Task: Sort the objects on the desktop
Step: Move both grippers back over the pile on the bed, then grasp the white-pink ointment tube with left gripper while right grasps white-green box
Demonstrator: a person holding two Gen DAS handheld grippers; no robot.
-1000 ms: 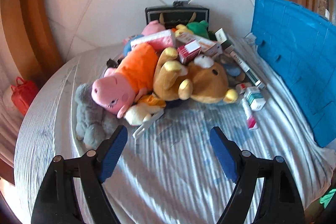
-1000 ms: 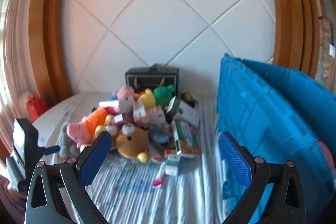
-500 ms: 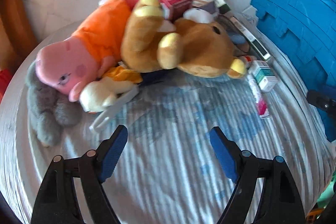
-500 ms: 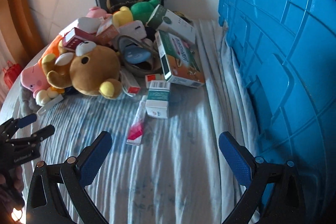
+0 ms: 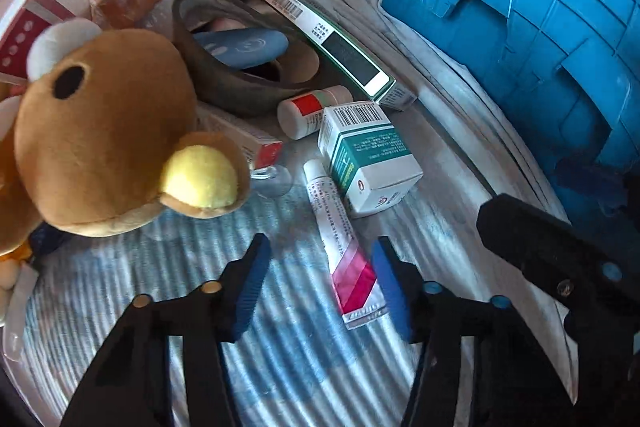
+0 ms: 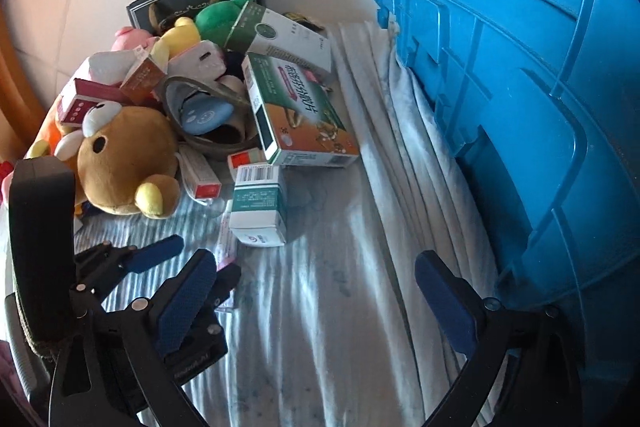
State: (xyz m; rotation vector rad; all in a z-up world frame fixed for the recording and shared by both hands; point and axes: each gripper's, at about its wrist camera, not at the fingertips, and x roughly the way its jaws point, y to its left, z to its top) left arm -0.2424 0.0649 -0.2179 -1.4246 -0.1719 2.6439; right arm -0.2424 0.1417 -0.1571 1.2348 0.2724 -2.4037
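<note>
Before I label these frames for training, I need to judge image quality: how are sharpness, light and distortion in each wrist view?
Left wrist view: strong fisheye bend, dark corners; the brown plush bear looms soft, the white-and-pink ointment tube is readable. Right wrist view: sharper; the blue plastic crate bulges at the edge; striped sunlight and shadow cross the pale ribbed cloth.

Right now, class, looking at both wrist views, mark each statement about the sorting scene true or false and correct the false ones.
1. The left claw has its pads around the tail end of the white and pink tube. True; it has just been closing, not yet pinching.
2. The right claw grips the teal and white box. False; it is open and empty above the striped cloth.
3. The blue crate stands to the right of the pile. True.
4. The brown plush bear lies inside the crate. False; it lies on the cloth.
</note>
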